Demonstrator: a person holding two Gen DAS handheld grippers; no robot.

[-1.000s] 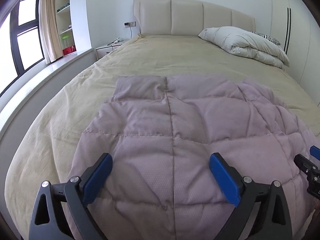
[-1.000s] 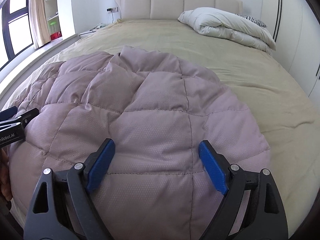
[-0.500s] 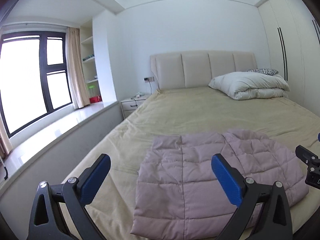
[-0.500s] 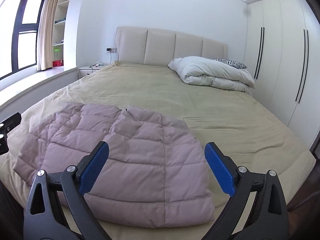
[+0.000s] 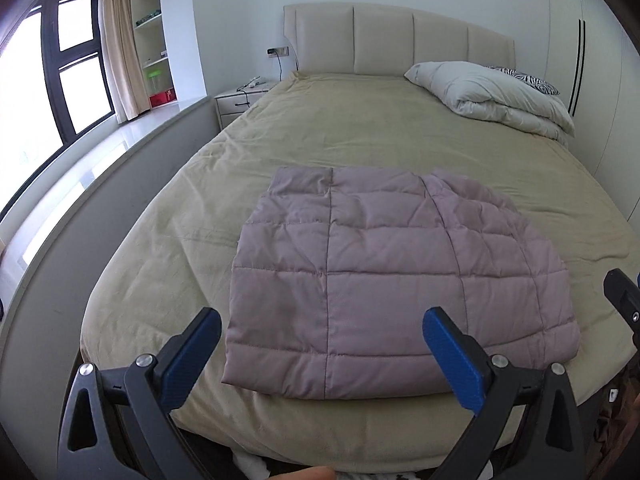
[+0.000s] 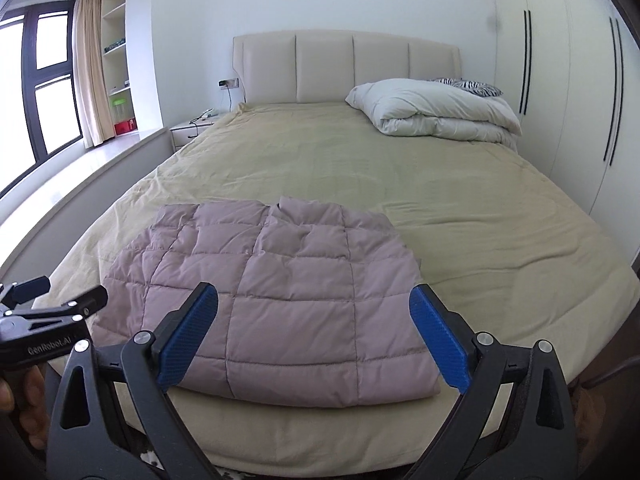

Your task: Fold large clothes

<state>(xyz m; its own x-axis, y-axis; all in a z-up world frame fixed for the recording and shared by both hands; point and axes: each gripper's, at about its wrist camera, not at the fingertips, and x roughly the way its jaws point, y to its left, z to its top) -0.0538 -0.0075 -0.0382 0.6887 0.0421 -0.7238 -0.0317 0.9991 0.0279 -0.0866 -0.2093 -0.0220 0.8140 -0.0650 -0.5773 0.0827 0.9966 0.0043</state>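
1. Your quilted jacket (image 5: 384, 280) lies folded into a rough rectangle at the foot of the bed (image 5: 360, 140). It is a mauve, matte, puffy fabric stitched into square panels, with soft creases on its right half and a rounded fold along the near edge.
2. It rests flat on a beige bedcover (image 6: 460, 208), smooth with a few shallow wrinkles, which drapes over the rounded near edge of the mattress.
3. Your left claw (image 5: 320, 356) hangs above the near edge of the jacket with its jaws spread wide and nothing between them. The fingers (image 5: 452, 364) are black angular arms faced with blue ribbed pads.
4. Your right claw (image 6: 314, 332) is just as wide, empty, and clear of the fabric; its pads carry the same fine blue ridging.
5. In the right wrist view the left claw shows at the left edge as black bars with small screws, gripped by a hand (image 6: 20, 396).
6. At the head of the bed, a padded cream headboard (image 6: 352, 66) in vertical panels stands behind a plump, folded white duvet (image 6: 436, 114), with a zebra-striped pillow (image 6: 468, 86) behind it.
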